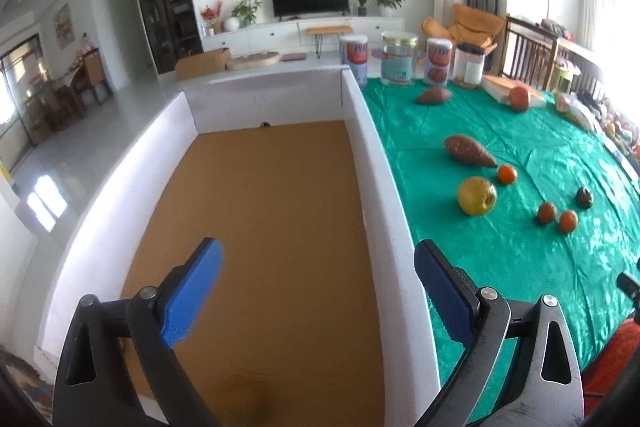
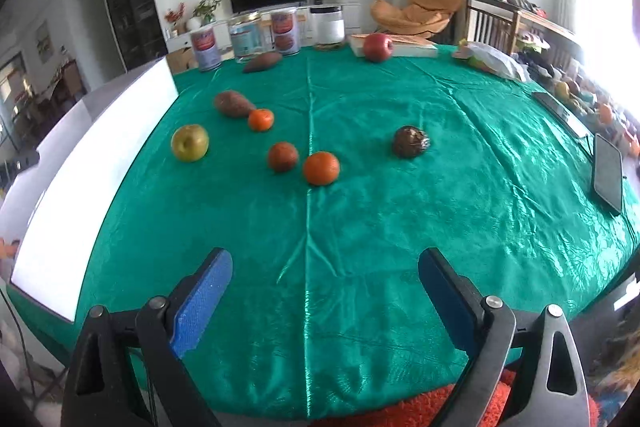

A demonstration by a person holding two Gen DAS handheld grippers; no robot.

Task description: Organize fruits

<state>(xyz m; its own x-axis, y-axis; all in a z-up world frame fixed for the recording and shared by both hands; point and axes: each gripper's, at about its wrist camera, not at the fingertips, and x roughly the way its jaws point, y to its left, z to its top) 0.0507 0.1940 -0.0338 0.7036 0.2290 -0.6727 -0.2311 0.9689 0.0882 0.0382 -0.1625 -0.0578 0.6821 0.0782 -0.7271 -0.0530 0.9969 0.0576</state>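
My left gripper (image 1: 318, 291) and right gripper (image 2: 325, 301) are both wide open and hold nothing. The white box (image 1: 356, 131) at the table's left edge has no fruit in it. All the fruit, like the yellow apple (image 2: 189, 143) and the orange (image 2: 321, 168), sits on the green cloth (image 2: 400, 227), so nothing is sorted yet.

The left claw (image 1: 316, 291) points forward and downward over the white-walled box (image 1: 360, 131), its blue pads (image 1: 192, 291) spread wide with nothing between them. The right claw (image 2: 324, 299) tilts down the same way beside that box, to its right, its pads (image 2: 204, 303) equally far apart and holding nothing.
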